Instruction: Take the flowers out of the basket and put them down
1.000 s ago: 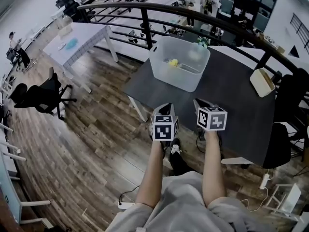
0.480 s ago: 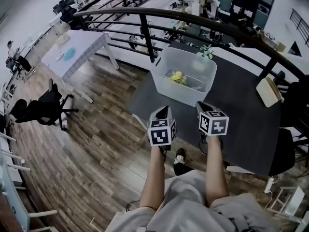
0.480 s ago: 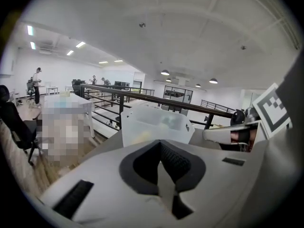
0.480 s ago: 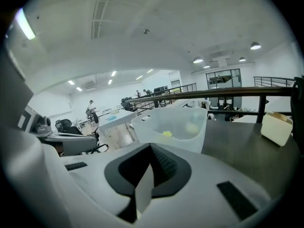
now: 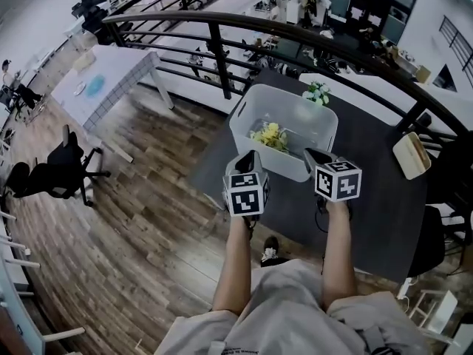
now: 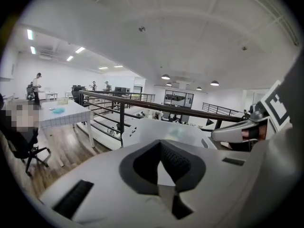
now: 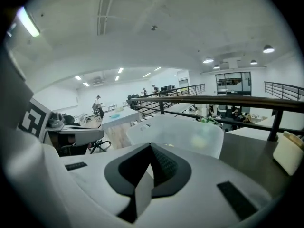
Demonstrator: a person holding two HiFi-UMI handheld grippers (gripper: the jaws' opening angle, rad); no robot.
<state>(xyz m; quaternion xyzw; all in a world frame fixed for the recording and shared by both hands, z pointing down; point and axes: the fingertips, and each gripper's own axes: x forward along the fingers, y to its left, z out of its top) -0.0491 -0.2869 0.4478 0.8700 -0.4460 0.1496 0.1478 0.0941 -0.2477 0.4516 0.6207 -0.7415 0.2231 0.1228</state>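
Note:
A translucent white plastic basket (image 5: 295, 161) stands on the dark table (image 5: 377, 198), near its far left corner. A bunch of yellow flowers (image 5: 270, 134) lies inside it. A small white and green bunch (image 5: 318, 92) shows at the far rim. My left gripper (image 5: 248, 161) hovers just in front of the basket's near wall, jaws shut and empty. My right gripper (image 5: 313, 157) is level with it to the right, also shut and empty. The basket (image 6: 161, 129) fills the middle of the left gripper view beyond the left gripper (image 6: 160, 170). The right gripper (image 7: 150, 170) also faces the basket (image 7: 175, 134).
A dark railing (image 5: 222, 46) curves behind the table, with a lower floor beyond it. A pale flat box (image 5: 412, 154) lies near the table's right edge. A black chair (image 5: 429, 235) stands at the right. A white table (image 5: 103, 80) and an office chair (image 5: 59, 168) stand at the left.
Both grippers have come forward to the basket's near wall. The view has shifted with them, and the yellow flowers inside now show more clearly. Both jaws stay shut.

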